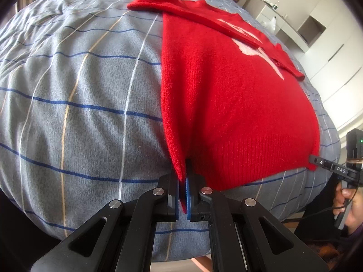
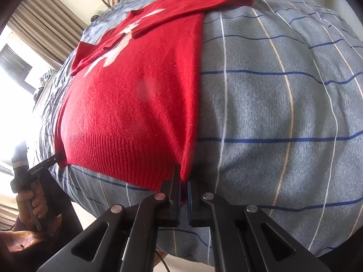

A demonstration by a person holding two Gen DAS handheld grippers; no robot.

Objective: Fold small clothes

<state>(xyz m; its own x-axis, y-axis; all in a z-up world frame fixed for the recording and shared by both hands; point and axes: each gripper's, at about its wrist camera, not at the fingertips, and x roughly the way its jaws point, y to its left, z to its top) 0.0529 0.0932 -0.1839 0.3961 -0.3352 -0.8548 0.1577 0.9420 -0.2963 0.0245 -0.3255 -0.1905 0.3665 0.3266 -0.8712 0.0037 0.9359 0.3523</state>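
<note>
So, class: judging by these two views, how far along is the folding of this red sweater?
Done: both sleeves lie folded across the sweater, which is flat on the bed cover. In hand: the left tool and right tool each pinch a bottom hem corner. Left: probably carrying the hem up towards the collar.

sweater (image 1: pixel 226 95): red, flat on grey checked bedding (image 1: pixel 79 90), centre-right | left gripper (image 1: pixel 182 187): bottom centre, clamped on hem corner | right gripper (image 1: pixel 317 162): right edge, at other hem corner
</note>
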